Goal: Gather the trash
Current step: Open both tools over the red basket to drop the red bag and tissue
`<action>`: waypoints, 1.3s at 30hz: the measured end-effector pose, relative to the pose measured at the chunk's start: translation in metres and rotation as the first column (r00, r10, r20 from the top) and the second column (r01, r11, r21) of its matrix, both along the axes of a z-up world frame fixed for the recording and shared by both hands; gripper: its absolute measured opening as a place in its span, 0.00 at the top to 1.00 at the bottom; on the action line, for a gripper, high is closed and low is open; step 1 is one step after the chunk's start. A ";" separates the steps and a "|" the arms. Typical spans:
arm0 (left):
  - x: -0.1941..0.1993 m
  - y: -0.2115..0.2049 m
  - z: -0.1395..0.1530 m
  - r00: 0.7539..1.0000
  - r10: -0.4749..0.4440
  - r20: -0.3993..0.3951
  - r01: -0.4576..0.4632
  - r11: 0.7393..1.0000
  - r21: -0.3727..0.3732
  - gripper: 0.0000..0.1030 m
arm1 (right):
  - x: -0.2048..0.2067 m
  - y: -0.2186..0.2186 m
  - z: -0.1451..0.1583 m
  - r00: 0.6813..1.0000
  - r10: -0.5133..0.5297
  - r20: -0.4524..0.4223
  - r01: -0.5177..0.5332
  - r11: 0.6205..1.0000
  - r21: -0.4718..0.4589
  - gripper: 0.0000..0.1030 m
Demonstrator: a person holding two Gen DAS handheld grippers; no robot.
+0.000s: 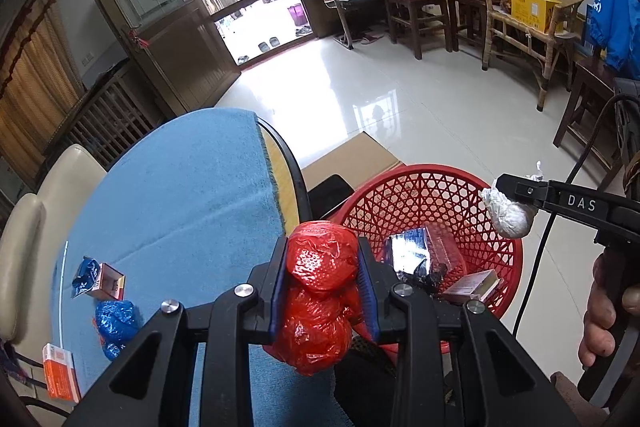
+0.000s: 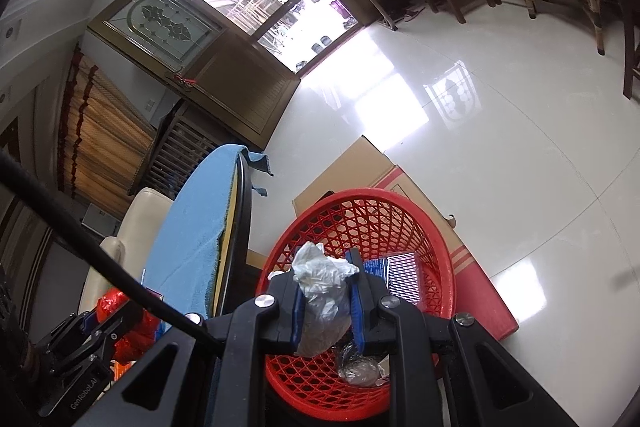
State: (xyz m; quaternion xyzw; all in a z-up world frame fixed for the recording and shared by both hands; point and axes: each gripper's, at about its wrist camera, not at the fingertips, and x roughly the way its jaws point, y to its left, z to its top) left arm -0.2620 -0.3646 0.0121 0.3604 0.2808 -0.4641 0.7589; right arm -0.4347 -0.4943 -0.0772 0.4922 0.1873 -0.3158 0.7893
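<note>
Red bag wad [image 1: 320, 291] is pinched by left gripper [image 1: 325, 287] at the table edge [image 1: 292, 179], beside red basket [image 1: 420, 195]. White bag wad [image 2: 324, 303] is clamped in right gripper [image 2: 326, 301] above the basket. Blue bag [image 1: 116, 321] and cartons are left on blue cloth [image 1: 192, 195].

left tongs [image 1: 322, 279] clamped, right tongs [image 2: 326, 301] clamped

A lived-in front room of a home.
Wooden doors [image 1: 160, 27] with patterned glass open onto a yard, shoes [image 1: 268, 45] sit at the threshold, and the glossy tiled floor [image 1: 400, 95] holds a wicker chair [image 1: 528, 11], wooden stools [image 1: 416, 11] and a cloth-covered table [image 1: 180, 195].
</note>
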 end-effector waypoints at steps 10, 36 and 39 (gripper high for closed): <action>0.013 -0.010 -0.026 0.985 -0.014 -0.174 0.024 0.998 0.051 0.68 | 0.003 -0.004 -0.011 1.000 0.001 -0.025 0.000 0.999 0.038 0.79; 0.012 -0.007 -0.039 0.959 -0.076 -0.274 0.094 0.994 0.053 0.38 | -0.002 -0.014 -0.017 1.000 -0.017 -0.023 0.020 0.993 0.115 0.77; 0.017 0.003 -0.038 0.974 -0.045 -0.222 0.059 0.997 0.055 0.38 | 0.003 -0.010 -0.017 1.000 -0.006 -0.028 0.009 0.994 0.110 0.76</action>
